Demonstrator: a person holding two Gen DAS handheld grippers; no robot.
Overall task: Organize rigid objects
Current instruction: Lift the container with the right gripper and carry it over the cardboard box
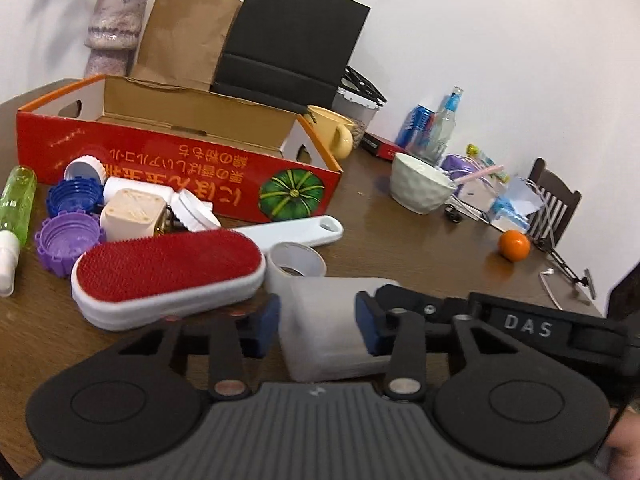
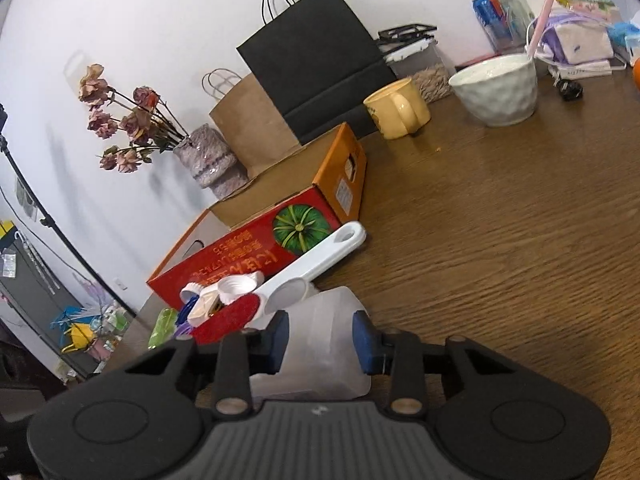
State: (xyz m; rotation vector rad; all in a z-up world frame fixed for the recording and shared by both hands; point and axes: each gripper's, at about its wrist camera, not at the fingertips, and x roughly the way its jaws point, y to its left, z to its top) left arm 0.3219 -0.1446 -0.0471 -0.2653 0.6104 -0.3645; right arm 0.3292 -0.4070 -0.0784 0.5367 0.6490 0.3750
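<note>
Translucent jug (image 1: 328, 332) lying bottom centre, neck up-frame, seemingly pinched between both left gripper (image 1: 318, 330) and right gripper (image 2: 320, 338) pads, box (image 1: 180, 152) upper left.

Even, soft indoor light, faint wall shadows, fisheye bending with dark corners, near foreground slightly blurred.

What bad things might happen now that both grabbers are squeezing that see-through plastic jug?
1. Both the left gripper and right gripper pinch the same translucent jug; if the hands pull different ways it may twist free or get squashed.
2. The lint brush lies right beside the jug, so lifting carelessly might knock it into the bottle caps.
3. The jug's open mouth could catch the brush's white handle.
</note>
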